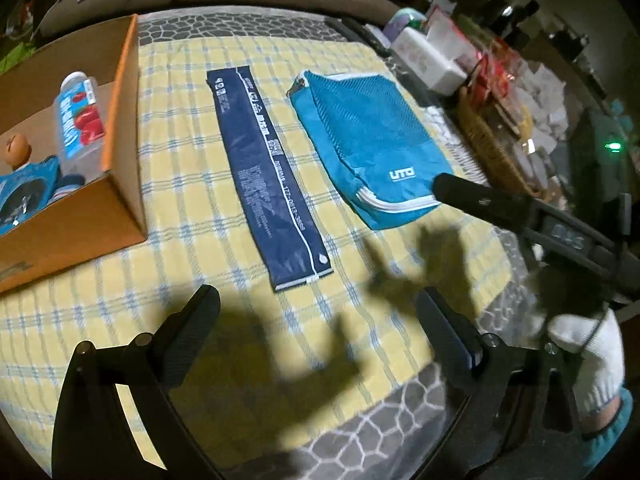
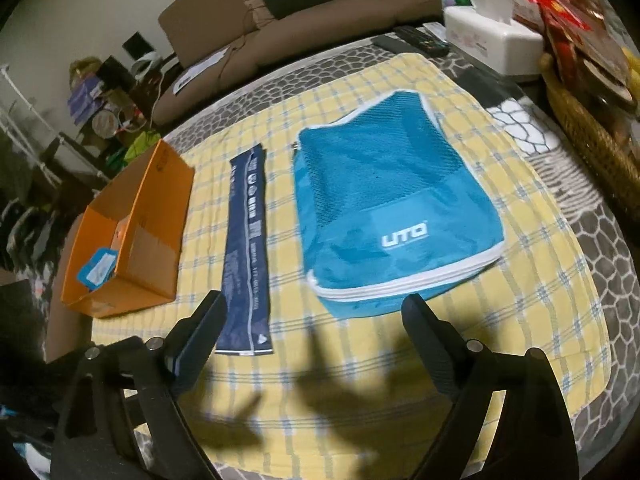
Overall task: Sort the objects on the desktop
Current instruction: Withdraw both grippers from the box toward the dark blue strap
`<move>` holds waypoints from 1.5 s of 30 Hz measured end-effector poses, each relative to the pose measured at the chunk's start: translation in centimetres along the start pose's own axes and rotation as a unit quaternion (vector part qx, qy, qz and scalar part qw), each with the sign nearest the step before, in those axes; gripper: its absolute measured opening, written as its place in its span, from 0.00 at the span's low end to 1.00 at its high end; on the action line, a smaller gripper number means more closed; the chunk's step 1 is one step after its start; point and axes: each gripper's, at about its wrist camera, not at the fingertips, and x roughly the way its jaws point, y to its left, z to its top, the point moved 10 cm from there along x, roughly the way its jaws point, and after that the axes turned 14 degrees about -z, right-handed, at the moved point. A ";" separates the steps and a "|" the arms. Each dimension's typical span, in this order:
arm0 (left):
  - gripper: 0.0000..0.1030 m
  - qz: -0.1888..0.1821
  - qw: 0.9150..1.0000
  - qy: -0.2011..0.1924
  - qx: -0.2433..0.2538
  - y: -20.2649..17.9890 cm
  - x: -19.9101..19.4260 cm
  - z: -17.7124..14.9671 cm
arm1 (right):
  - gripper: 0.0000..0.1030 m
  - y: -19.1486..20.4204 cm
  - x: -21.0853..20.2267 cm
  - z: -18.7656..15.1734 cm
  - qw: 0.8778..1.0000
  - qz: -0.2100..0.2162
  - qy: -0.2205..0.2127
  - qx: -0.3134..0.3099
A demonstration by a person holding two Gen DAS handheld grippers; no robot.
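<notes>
A teal zip bag [image 2: 384, 208] marked UTO lies on the yellow checked cloth [image 2: 520, 312], just beyond my right gripper [image 2: 314, 312], which stands open and empty above the cloth. Left of the bag lies a long navy pouch [image 2: 246, 252]. In the left wrist view the navy pouch [image 1: 268, 172] stretches ahead of my left gripper [image 1: 318, 304], also open and empty over the cloth. The teal bag [image 1: 368, 140] lies to its right, and a dark finger [image 1: 480, 200] of the right gripper hovers at the bag's near corner.
An orange cardboard box [image 1: 120, 140] at the left holds a clear bottle [image 1: 80, 120] and small items. A tissue box [image 2: 492, 40], remotes [image 2: 416, 40] and a wicker basket [image 2: 592, 136] crowd the far right edge. A white-gloved hand [image 1: 588, 352] shows at lower right.
</notes>
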 end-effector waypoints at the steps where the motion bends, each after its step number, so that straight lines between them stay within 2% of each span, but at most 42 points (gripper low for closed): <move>1: 0.95 0.008 1.000 0.000 0.002 0.0 0.5 0.3 | 0.88 -0.4 0.1 0.1 1.000 0.002 0.000 0.002; 6: 0.93 0.055 0.998 -0.003 0.002 0.8 3.4 2.3 | 0.88 -2.3 0.3 0.3 1.000 0.008 -0.001 0.010; 8: 0.82 0.074 0.997 0.000 0.006 1.1 4.4 2.9 | 0.88 -3.1 0.4 0.4 1.000 0.009 0.000 0.012; 9: 0.80 0.086 0.996 0.003 0.008 1.4 5.0 3.3 | 0.88 -3.4 0.5 0.4 1.000 0.009 0.000 0.012; 14: 0.80 0.111 0.994 0.017 0.000 2.4 7.2 4.2 | 0.88 -5.0 1.1 0.4 1.000 0.010 0.004 0.016; 17: 0.80 0.115 0.993 0.029 -0.012 2.9 8.3 4.4 | 0.88 -5.6 1.5 0.3 1.000 0.010 0.005 0.016; 21: 0.80 0.102 0.994 0.048 -0.015 2.9 9.5 4.1 | 0.88 -5.8 1.9 0.2 1.000 0.011 0.007 0.013; 24: 0.78 0.108 0.993 0.046 -0.015 3.2 9.6 4.2 | 0.88 -5.7 2.2 0.0 1.000 0.015 0.010 0.011; 25: 0.74 0.109 0.993 0.045 -0.015 3.3 9.6 4.2 | 0.88 -5.6 2.4 0.0 1.000 0.016 0.011 0.011; 27: 0.61 0.112 0.993 0.042 -0.013 3.4 9.3 4.3 | 0.88 -5.3 2.5 -0.1 1.000 0.018 0.013 0.010; 28: 0.50 0.111 0.993 0.042 -0.011 3.5 9.2 4.4 | 0.88 -5.3 2.6 -0.1 1.000 0.018 0.013 0.009; 29: 0.41 0.107 0.993 0.043 -0.012 3.5 9.0 4.4 | 0.88 -5.1 2.6 -0.2 1.000 0.018 0.014 0.008; 31: 0.32 0.087 0.995 0.044 -0.022 3.4 8.8 4.4 | 0.88 -4.9 2.6 -0.3 1.000 0.020 0.015 0.007; 33: 0.31 0.060 0.996 0.043 -0.044 3.5 8.4 4.3 | 0.88 -4.5 2.6 -0.3 1.000 0.022 0.016 0.006; 36: 0.28 -0.001 0.995 0.038 -0.089 3.3 7.9 3.6 | 0.88 -3.9 2.5 -0.4 1.000 0.025 0.017 0.004; 38: 0.16 -0.039 0.992 0.036 -0.116 3.1 7.8 2.9 | 0.88 -3.5 2.3 -0.5 0.999 0.028 0.017 0.004; 40: 0.09 -0.061 0.989 0.036 -0.129 2.7 7.8 2.2 | 0.88 -3.1 2.2 -0.6 0.999 0.036 0.019 0.008; 41: 0.07 -0.063 0.989 0.037 -0.129 2.6 7.9 1.9 | 0.88 -2.9 2.2 -0.7 0.999 0.040 0.022 0.010; 45: 0.07 -0.053 0.990 0.029 -0.127 3.0 7.0 0.9 | 0.83 -2.0 1.9 -1.2 0.998 0.050 0.031 0.010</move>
